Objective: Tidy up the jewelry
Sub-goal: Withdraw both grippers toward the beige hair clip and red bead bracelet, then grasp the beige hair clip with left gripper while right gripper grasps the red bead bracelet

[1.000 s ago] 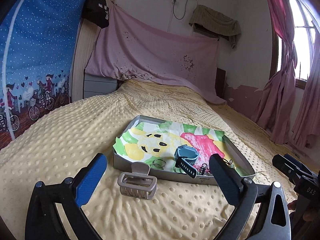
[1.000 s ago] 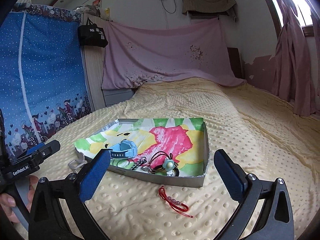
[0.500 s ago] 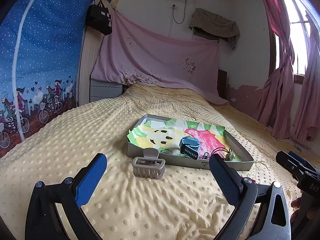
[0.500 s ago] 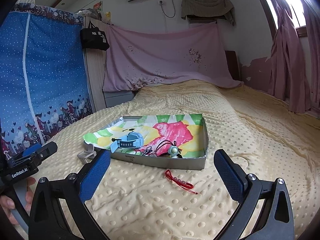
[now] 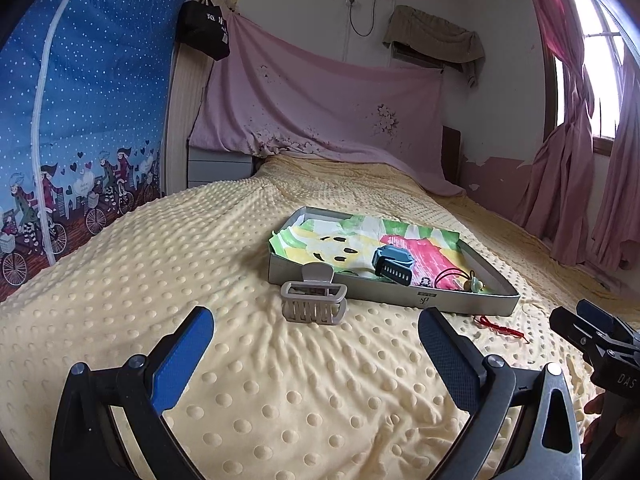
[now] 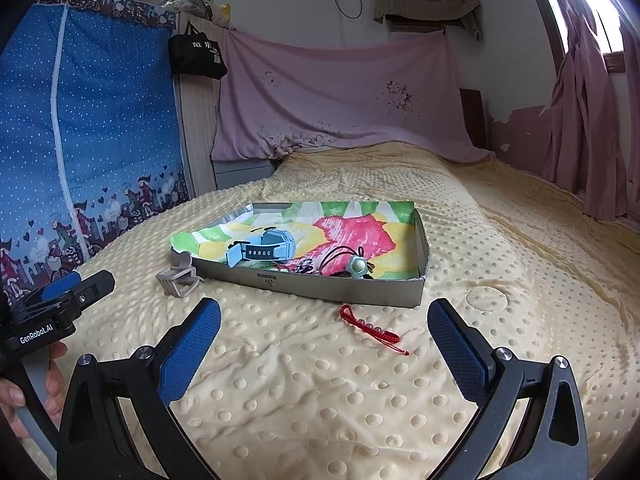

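Over the last second both tools, the left tool (image 5: 312,360) and right tool (image 6: 324,340), had drawn back from the tray (image 6: 340,292) with jaws apart and empty, leaving the hair claw (image 5: 313,300) and red bracelet (image 6: 370,326) on the bed (image 6: 500,240) outside it, still unsorted.

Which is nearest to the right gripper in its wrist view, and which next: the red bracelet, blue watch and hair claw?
From the right gripper:
1. red bracelet, on the blanket ahead.
2. hair claw, left, outside the tray.
3. blue watch, inside the tray; close to the claw's distance.
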A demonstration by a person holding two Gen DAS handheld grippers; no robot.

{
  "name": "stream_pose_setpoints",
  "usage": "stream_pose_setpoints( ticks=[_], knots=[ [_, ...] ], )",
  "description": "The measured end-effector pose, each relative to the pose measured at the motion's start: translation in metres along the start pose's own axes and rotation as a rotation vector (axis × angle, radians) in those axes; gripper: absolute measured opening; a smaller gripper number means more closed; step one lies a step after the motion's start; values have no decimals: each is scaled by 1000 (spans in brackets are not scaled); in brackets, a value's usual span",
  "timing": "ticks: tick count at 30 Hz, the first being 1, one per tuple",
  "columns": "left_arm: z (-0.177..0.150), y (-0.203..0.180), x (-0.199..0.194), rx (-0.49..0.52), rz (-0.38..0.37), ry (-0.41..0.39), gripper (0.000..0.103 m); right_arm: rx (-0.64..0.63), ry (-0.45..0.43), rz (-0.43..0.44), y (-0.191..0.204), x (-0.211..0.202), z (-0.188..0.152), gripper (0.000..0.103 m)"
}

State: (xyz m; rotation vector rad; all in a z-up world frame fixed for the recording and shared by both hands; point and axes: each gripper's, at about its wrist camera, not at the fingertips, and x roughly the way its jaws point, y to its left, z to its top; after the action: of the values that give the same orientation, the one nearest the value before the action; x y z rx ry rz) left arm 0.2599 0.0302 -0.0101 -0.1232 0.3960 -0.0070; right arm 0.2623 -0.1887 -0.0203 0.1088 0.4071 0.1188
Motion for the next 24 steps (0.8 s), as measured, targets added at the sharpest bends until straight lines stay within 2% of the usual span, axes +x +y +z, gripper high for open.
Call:
stream_pose_setpoints(
  ticks=[9,20,24],
  knots=[
    [6,2,22,-20,11,53,103,2,50,-1,-5,23,2,102],
    [12,5,70,-47,57,154,103,19,110,14,-12,66,7,102],
    [14,8,90,-63,71,220,103,43,168,24,-15,87,5,102]
  ],
)
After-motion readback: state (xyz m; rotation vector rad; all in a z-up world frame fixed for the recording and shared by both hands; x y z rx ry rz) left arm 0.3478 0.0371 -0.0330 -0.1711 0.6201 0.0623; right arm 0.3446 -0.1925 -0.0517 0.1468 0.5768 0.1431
